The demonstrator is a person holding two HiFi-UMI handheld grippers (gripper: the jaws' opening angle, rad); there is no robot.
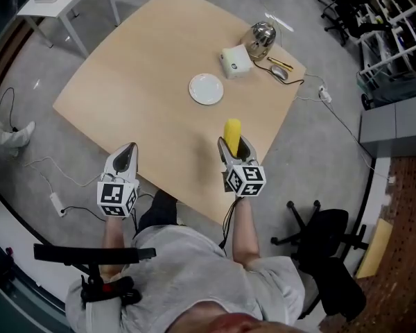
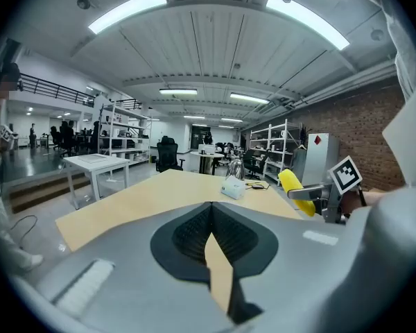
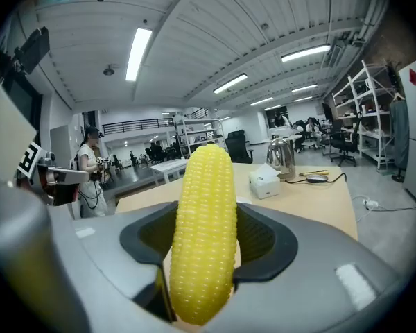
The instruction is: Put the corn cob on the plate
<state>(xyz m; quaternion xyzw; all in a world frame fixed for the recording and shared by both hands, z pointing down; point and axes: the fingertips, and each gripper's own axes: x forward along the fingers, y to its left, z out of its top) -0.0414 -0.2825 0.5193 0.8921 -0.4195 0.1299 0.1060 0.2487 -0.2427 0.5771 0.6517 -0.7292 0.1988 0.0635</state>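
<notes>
right gripper view: right tongs (image 3: 206, 210) tight around corn cob (image 3: 202, 234); left tongs (image 2: 211, 212) together, empty; plate (image 1: 206, 89) well apart

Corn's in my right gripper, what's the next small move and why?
Probably carry the right gripper forward and slightly left until it is over the plate: it is shut on the corn cob, and the plate lies empty ahead of it.

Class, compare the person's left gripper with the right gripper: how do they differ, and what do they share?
The left gripper has its tongs shut on nothing; the right gripper has its tongs clamped on the corn cob. The left gripper hangs at the near edge of the table; the right gripper is over the table, nearer the plate. Both carry a marker cube and point across the table.
</notes>
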